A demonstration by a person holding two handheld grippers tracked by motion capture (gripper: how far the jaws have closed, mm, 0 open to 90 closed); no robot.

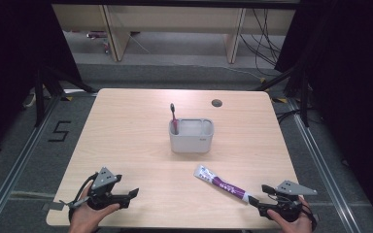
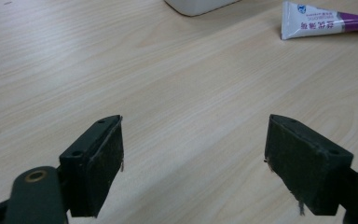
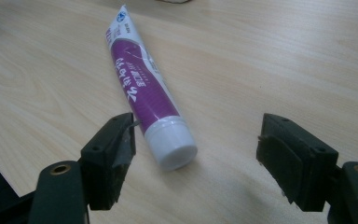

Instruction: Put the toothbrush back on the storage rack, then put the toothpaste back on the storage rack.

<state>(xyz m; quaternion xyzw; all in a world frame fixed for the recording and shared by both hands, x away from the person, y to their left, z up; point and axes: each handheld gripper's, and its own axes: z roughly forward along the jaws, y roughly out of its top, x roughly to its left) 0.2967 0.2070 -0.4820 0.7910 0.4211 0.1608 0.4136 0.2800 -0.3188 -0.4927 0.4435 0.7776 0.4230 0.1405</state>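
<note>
A toothpaste tube is seen lying flat on the pale wooden table, toward the near right part of the tabletop; it is set at a slant, its flat crimped end turned toward the middle of the table and its cap turned toward the near right edge. The body is coloured purple along most of its length, with white lettering printed on it; the crimped end is white with a small blue mark, and the cap is white and round, as shown in the right gripper view, where the tube runs up and away from the jaws. In the left gripper view the white end of the tube is seen far off at the upper right.

The right gripper is held low at the near right edge, just beside the cap; its jaws are spread wide and nothing is clamped; the cap lies between them, close to the left jaw, though whether it is touched cannot be told. The left gripper is held at the near left, well apart from the tube; its jaws are likewise spread wide over bare wood.

A light grey holder stands near the middle of the table, beyond the tube; a toothbrush with a red handle is stood upright in its left compartment.
</note>
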